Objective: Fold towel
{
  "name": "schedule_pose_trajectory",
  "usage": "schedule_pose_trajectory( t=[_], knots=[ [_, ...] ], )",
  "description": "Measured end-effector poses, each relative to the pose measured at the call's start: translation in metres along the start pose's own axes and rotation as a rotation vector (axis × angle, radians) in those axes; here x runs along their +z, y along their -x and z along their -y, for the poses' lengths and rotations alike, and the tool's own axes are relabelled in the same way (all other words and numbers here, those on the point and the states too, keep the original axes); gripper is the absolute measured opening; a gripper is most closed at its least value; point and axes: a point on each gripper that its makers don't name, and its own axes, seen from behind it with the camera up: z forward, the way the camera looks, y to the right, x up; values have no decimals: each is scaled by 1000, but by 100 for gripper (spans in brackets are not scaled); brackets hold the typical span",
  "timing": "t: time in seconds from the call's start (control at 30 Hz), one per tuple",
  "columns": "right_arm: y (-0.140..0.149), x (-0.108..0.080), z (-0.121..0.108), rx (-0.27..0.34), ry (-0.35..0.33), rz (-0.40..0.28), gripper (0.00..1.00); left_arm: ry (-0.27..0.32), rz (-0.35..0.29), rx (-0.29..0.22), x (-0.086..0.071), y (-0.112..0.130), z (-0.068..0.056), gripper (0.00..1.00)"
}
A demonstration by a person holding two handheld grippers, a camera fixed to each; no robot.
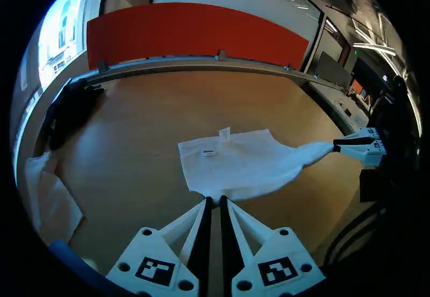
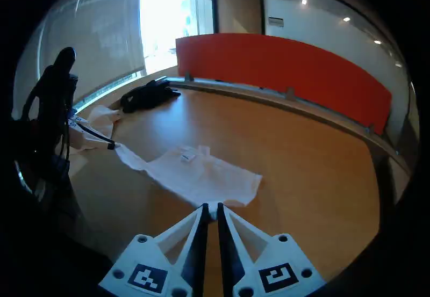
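Observation:
A white towel (image 1: pixel 242 163) lies crumpled on the wooden table (image 1: pixel 150 109), with a small tag (image 1: pixel 224 132) at its far edge. My left gripper (image 1: pixel 214 200) is shut on the towel's near edge. At the right, my right gripper (image 1: pixel 337 146) pinches a corner that is pulled out into a point. In the right gripper view the towel (image 2: pixel 199 179) stretches leftward. My right gripper (image 2: pixel 211 208) is shut on its near edge here, and the left gripper (image 2: pixel 111 146) holds the stretched corner at the left.
A black bag (image 1: pixel 72 109) (image 2: pixel 148 94) lies near the table's far corner by the window. More white cloth (image 1: pixel 45 195) (image 2: pixel 102 117) sits at the table edge. An orange partition (image 1: pixel 193 31) (image 2: pixel 290 66) runs along the back. A person (image 2: pixel 54 98) stands close by.

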Motion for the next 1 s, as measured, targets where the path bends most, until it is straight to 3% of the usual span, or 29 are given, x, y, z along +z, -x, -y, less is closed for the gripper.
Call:
schedule_pose_trajectory(
  t=[0.57, 1.0],
  knots=[
    [6, 8, -6, -9, 4, 22, 12, -6, 4, -9, 8, 2, 0, 11],
    [5, 43, -24, -7, 18, 34, 12, -18, -3, -25, 40, -10, 14, 11]
  ],
)
